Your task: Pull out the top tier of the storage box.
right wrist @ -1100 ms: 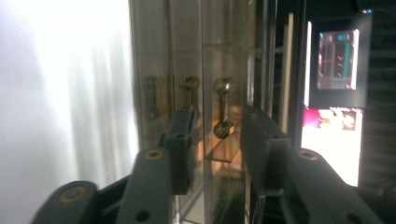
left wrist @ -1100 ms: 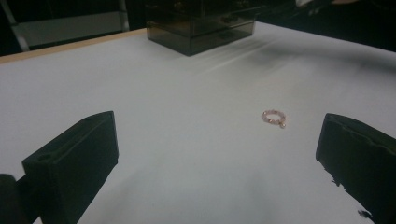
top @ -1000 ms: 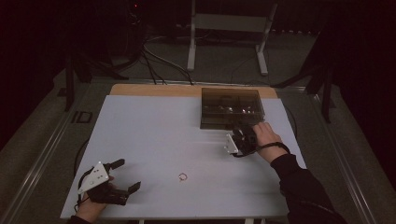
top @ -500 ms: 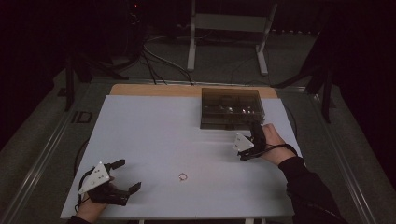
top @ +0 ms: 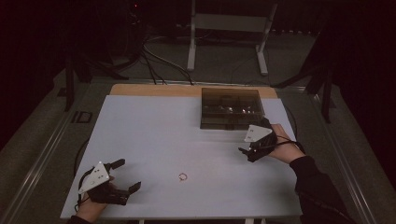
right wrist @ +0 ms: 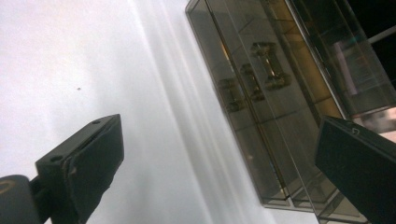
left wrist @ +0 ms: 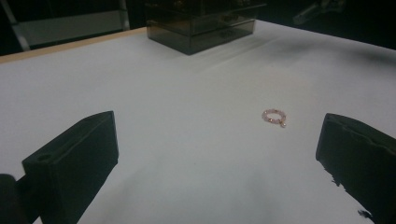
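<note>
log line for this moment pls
right claw: open, empty, jaws just opened, beside smoked drawer box | left claw: open, empty | bead ring: on table

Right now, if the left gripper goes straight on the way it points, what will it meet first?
Probably the small beaded ring on the white table. It lies ahead of the open left gripper, nearer its right jaw; it could pass just beside it. Farther on stands the dark drawer box.

left gripper [top: 125, 176]: jaws wide, empty | right gripper [top: 248, 153]: jaws just opened, empty
</note>
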`<action>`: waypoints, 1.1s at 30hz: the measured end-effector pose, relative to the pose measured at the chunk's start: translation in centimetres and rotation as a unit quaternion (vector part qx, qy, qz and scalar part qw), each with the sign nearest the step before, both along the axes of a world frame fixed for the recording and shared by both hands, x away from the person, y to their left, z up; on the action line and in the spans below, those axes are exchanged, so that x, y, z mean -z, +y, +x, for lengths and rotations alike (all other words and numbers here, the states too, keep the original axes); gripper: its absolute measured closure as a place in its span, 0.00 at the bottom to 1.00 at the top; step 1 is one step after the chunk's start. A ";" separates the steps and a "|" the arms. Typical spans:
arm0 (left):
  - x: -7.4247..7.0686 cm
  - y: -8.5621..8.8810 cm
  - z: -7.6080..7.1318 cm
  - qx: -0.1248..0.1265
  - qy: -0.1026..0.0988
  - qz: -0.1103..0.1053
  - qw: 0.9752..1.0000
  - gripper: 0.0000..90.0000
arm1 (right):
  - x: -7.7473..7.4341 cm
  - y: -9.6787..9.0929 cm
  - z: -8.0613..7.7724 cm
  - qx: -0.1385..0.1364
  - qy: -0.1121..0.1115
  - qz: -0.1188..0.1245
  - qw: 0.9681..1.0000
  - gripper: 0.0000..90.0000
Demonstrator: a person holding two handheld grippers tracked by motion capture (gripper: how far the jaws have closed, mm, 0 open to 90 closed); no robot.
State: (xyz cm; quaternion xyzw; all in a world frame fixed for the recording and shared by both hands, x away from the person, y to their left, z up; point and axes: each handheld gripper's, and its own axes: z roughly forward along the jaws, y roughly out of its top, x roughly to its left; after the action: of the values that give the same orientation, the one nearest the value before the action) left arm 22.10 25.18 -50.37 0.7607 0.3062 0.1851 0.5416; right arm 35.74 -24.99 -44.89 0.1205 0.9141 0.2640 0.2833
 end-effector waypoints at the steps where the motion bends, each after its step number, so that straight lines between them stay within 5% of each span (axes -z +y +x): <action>1: 0.0 0.0 0.0 0.000 0.000 0.000 1.000 0.00 | 0.0 0.0 0.0 0.000 0.000 0.000 1.000 0.02; 2: 0.0 0.0 0.0 -0.001 0.001 0.003 1.000 0.00 | -0.5 -0.3 0.4 -0.005 0.033 0.013 0.999 0.02; 12: 0.0 0.0 0.0 -0.001 0.000 0.000 1.000 0.00 | -1.5 -0.6 1.9 -0.025 0.062 0.021 0.998 0.04; 13: 0.1 0.0 0.0 0.000 0.001 0.000 1.000 0.00 | -1.6 -0.6 2.3 -0.022 0.082 0.020 0.996 0.04; 18: 0.0 0.2 0.1 -0.004 0.001 -0.004 1.000 0.00 | -1.9 -0.4 3.0 -0.035 0.103 0.019 0.994 0.04; 23: 0.0 0.1 0.1 -0.001 0.002 -0.002 1.000 0.00 | -2.6 -0.6 3.7 -0.047 0.104 0.017 0.993 0.06; 27: 0.1 0.2 0.0 -0.003 0.003 -0.003 1.000 0.00 | -2.9 -0.6 5.0 -0.041 0.127 -0.002 0.991 0.06; 33: 0.1 0.1 0.1 0.000 0.005 0.000 1.000 0.00 | -3.6 -0.5 6.1 -0.043 0.124 -0.014 0.991 0.07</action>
State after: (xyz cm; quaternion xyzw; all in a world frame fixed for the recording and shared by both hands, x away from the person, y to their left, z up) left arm 22.16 25.30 -50.50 0.7617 0.3092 0.1815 0.5397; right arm 41.81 -25.51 -41.30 0.1090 0.9500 0.2465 0.1579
